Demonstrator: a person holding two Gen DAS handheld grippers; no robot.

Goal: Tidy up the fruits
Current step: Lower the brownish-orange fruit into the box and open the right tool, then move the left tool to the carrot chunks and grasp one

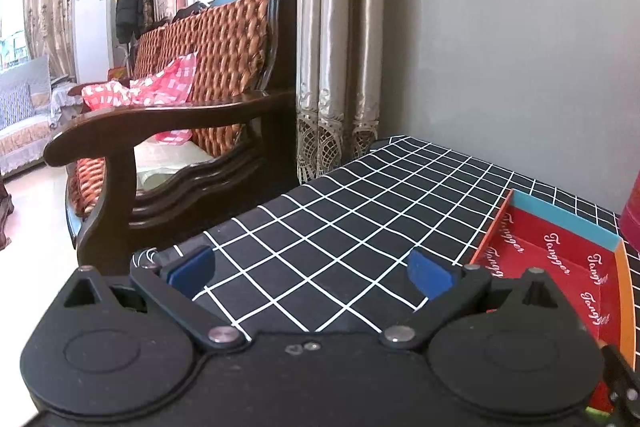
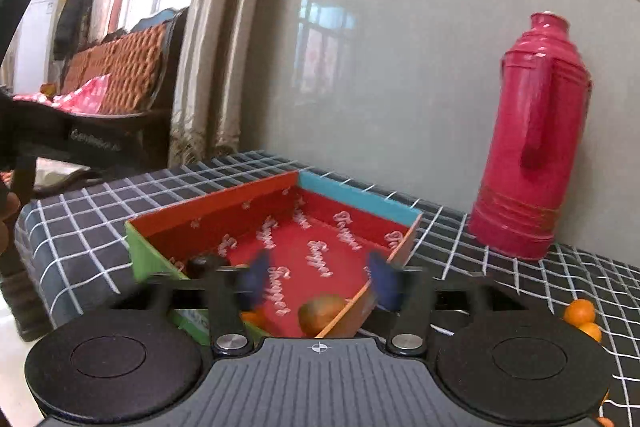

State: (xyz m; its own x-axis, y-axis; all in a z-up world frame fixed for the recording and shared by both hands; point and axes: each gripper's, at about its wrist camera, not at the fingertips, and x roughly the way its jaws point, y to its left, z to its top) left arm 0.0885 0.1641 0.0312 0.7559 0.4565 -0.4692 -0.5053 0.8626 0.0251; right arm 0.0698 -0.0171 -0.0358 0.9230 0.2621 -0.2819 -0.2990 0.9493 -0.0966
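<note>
A red cardboard box (image 2: 224,211) with a blue far wall stands on the checked table. Inside it lie a brown kiwi (image 2: 320,313), a dark fruit (image 2: 206,265) and an orange fruit (image 2: 252,315) partly hidden by my finger. My right gripper (image 2: 320,281) is open and empty above the box's near end. Two small oranges (image 2: 582,317) lie on the cloth to its right. My left gripper (image 1: 310,267) is open and empty over the cloth, left of the same box (image 1: 560,259).
A tall red thermos (image 2: 524,155) stands right of the box by the grey wall. A wooden armchair (image 1: 168,131) with a woven cushion stands off the table's left edge. Curtains hang behind it.
</note>
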